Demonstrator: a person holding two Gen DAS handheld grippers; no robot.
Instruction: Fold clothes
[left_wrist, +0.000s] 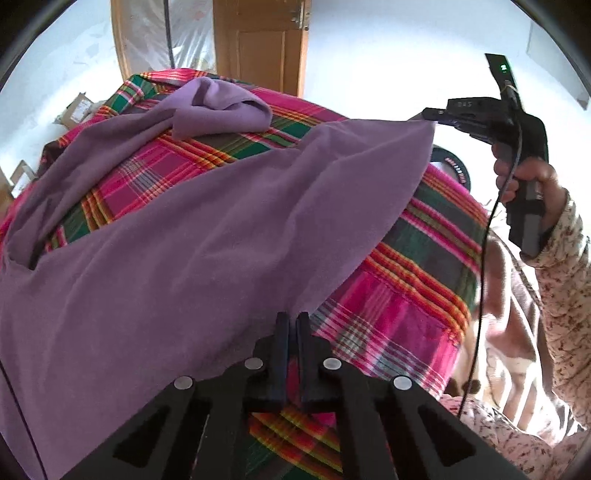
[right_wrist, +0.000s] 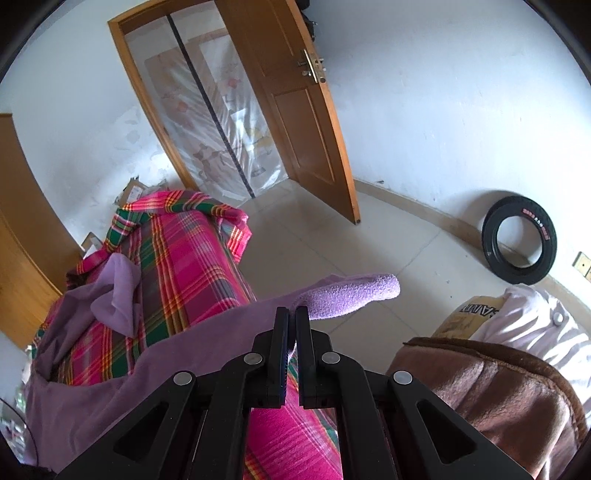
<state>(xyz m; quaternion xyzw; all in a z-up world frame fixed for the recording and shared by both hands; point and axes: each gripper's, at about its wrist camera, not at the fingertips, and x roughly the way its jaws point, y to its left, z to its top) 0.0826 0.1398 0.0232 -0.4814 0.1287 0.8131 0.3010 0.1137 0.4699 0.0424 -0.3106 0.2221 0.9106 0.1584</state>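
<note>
Left wrist: left gripper (left_wrist: 292, 325) clamped on purple garment (left_wrist: 207, 236) hem; right gripper (left_wrist: 430, 114) at two o'clock pinching corner, stretching cloth taut above plaid bed (left_wrist: 417, 280) for folding.

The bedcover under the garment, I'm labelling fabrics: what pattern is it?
The bedcover is plaid: bright pink with green, orange and yellow stripes. The left wrist view shows it best.

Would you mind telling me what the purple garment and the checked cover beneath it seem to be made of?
Purple garment: probably soft matte knit, fleece-like; its lifted edge looks nubbly in the right wrist view. Checked cover: apparently thin woven cloth, perhaps cotton; the pink, green and orange lines look woven in, with a stitched seam.
</note>
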